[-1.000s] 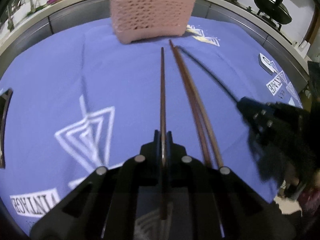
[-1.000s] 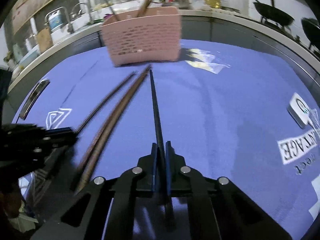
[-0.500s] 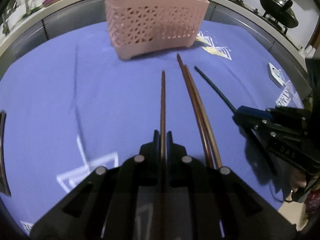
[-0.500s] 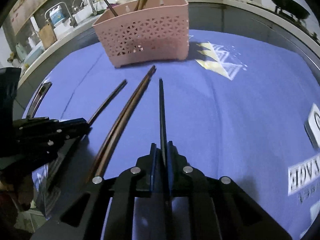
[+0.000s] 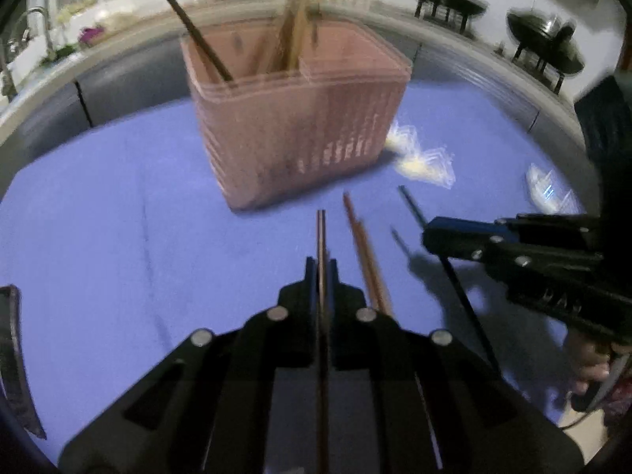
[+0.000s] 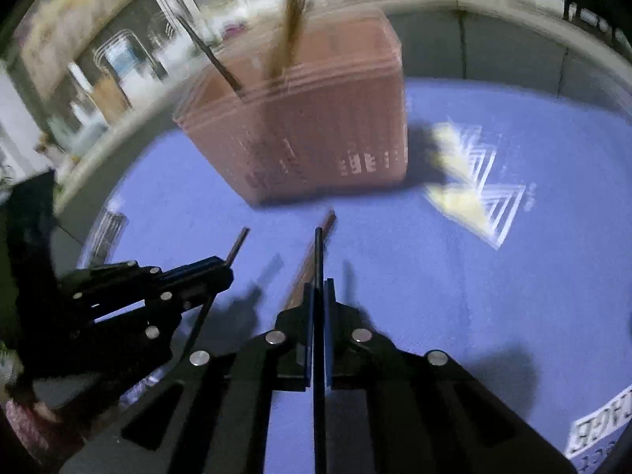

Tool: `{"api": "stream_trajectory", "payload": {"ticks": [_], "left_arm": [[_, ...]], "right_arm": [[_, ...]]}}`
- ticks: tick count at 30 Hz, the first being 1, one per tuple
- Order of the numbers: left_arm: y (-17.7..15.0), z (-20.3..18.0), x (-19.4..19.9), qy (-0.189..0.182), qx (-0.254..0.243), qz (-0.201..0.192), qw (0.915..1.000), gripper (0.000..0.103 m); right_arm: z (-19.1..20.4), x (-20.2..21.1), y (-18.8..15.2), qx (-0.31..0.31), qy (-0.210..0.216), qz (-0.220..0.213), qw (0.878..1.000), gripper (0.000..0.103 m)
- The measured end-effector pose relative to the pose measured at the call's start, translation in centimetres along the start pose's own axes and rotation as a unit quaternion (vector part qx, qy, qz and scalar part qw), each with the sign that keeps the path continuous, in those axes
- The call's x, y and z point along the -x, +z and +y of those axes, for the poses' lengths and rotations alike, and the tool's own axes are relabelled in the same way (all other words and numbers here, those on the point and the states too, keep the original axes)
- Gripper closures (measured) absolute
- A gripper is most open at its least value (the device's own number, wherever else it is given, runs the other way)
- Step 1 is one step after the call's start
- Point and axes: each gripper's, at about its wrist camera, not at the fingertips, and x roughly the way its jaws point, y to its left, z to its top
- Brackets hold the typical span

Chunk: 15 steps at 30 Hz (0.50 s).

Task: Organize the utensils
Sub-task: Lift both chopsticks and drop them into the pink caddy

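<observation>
We hold both tools over a blue cloth that covers the table, printed with white triangle patterns; at the lower right edge of the right wrist view a white label on it shows reversed letters that we can read only in part, something like "TAGE". Toward the far end stands a pink basket with perforated walls, blurred in both views, with a dark chopstick leaning in its left compartment and a few brown ones upright near its middle divider. In front of it a pair of brown chopsticks lies on the cloth, between our two tools. Our left gripper is clamped tight on a single brown chopstick, which runs straight out between the pads with its tip pointing at the basket's base, short of it. Our right gripper is likewise squeezed closed on a black chopstick, its tip also aimed at the basket and stopping short of the wall. Each tool shows in the other's view, beside the loose pair. Some embossed marking on the side of the right tool is too blurred to read.
</observation>
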Motion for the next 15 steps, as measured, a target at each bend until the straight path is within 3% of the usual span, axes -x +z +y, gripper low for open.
{"api": "stream_trajectory", "payload": {"ticks": [5, 8, 15], "left_arm": [[0.4, 1.1, 8.8, -0.032, 0.035, -0.107, 0.9932, 0.099], [-0.1, 1.4, 12.7, -0.034, 0.043, -0.155, 0.9865, 0.099], [-0.7, 0.6, 14.3, -0.017, 0.030, -0.177, 0.9835, 0.099]], "right_arm": [[2.1, 7.3, 0.1, 0.034, 0.010, -0.117, 0.992, 0.098], [3.2, 10.0, -0.2, 0.046, 0.014, -0.163, 0.986, 0.098], [4.2, 10.6, -0.3, 0.057, -0.005, -0.192, 0.980, 0.098]]}}
